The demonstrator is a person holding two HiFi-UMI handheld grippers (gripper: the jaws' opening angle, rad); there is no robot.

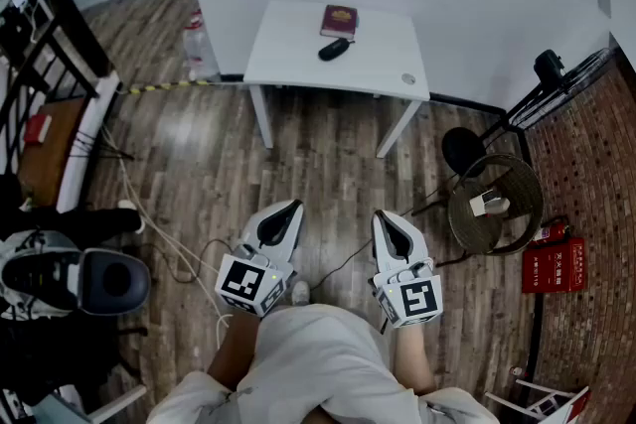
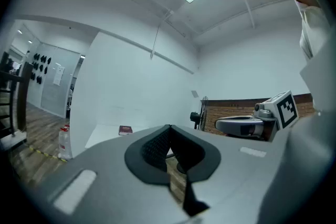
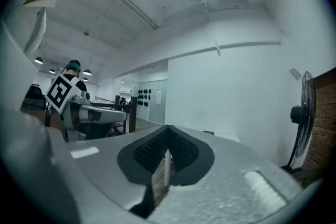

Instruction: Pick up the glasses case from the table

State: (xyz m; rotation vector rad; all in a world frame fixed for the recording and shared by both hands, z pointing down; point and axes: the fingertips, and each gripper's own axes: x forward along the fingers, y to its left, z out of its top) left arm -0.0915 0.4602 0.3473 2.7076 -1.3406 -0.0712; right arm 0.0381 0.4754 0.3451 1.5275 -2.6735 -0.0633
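Observation:
A black glasses case (image 1: 334, 49) lies on the white table (image 1: 298, 55) at the far side of the room, just in front of a dark red booklet (image 1: 339, 20). My left gripper (image 1: 294, 206) and right gripper (image 1: 381, 215) are held side by side close to the person's body, over the wooden floor and well short of the table. Both point level toward the table, with jaws shut and nothing between them. The left gripper view shows its closed tips (image 2: 169, 128) and the booklet (image 2: 125, 130) far off. In the right gripper view the tips (image 3: 167, 128) are also closed.
A small round disc (image 1: 408, 78) lies on the table's right corner. A water bottle (image 1: 197, 40) stands at the table's left. A wicker basket (image 1: 495, 204), a fan (image 1: 549, 67) and a red box (image 1: 555, 265) stand right. Cables (image 1: 169, 243) cross the floor at left.

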